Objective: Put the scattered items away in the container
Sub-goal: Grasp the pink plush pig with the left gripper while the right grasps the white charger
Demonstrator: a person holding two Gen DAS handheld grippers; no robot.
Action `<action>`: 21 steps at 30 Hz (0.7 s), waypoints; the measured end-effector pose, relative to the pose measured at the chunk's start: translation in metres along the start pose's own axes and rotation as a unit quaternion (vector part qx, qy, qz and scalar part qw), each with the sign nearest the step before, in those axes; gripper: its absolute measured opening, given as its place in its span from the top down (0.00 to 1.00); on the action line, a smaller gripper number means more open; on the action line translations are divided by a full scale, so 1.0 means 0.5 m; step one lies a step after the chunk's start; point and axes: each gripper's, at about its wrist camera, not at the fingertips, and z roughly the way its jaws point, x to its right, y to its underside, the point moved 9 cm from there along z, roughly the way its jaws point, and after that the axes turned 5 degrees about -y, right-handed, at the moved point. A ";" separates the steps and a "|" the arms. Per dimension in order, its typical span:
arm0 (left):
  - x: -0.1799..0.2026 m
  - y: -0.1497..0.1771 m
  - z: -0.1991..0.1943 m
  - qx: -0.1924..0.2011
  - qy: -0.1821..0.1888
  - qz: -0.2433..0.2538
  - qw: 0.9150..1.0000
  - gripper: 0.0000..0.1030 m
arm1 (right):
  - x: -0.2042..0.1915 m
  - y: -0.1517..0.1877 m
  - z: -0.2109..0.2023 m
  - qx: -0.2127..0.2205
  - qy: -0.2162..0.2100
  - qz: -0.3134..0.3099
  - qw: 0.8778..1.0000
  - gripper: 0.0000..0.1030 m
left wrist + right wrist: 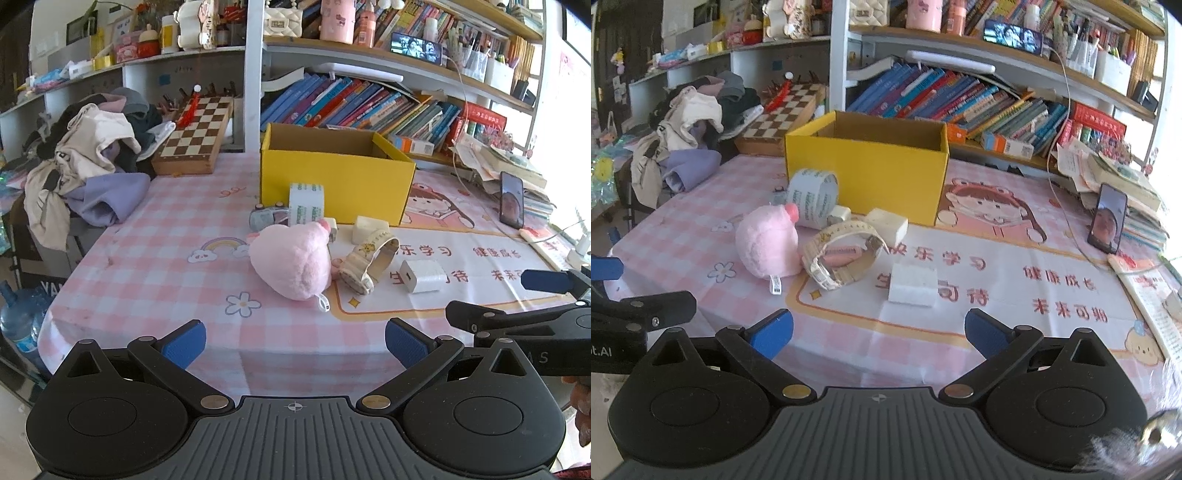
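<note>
An open yellow box (332,184) (871,177) stands at the back of the table. In front of it lie a pink plush toy (290,264) (764,245), a cream watch (369,262) (842,254), a white charger block (423,275) (912,284), a tape roll (306,203) (812,201), a cream cube (369,229) (886,223), a small white plug (839,213) and a grey toy car (264,216). My left gripper (295,341) is open and empty, short of the plush. My right gripper (879,334) is open and empty, short of the charger block.
A pile of clothes (85,162) and a chessboard (195,136) lie at the back left. A phone (511,201) (1108,221) stands at the right beside stacked papers. Bookshelves rise behind the box. The table's front edge is just under both grippers.
</note>
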 end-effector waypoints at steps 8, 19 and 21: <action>0.000 -0.003 0.010 -0.003 -0.003 -0.002 1.000 0.00 | -0.002 -0.029 -0.002 0.021 -0.022 -0.036 0.999 0.02; 0.004 -0.005 0.037 -0.013 -0.008 0.007 1.000 0.00 | -0.002 -0.013 0.031 -0.013 -0.023 -0.021 0.999 0.02; 0.008 -0.004 0.043 -0.017 -0.007 0.012 1.000 0.00 | 0.000 -0.011 0.038 -0.019 -0.021 -0.020 0.999 0.02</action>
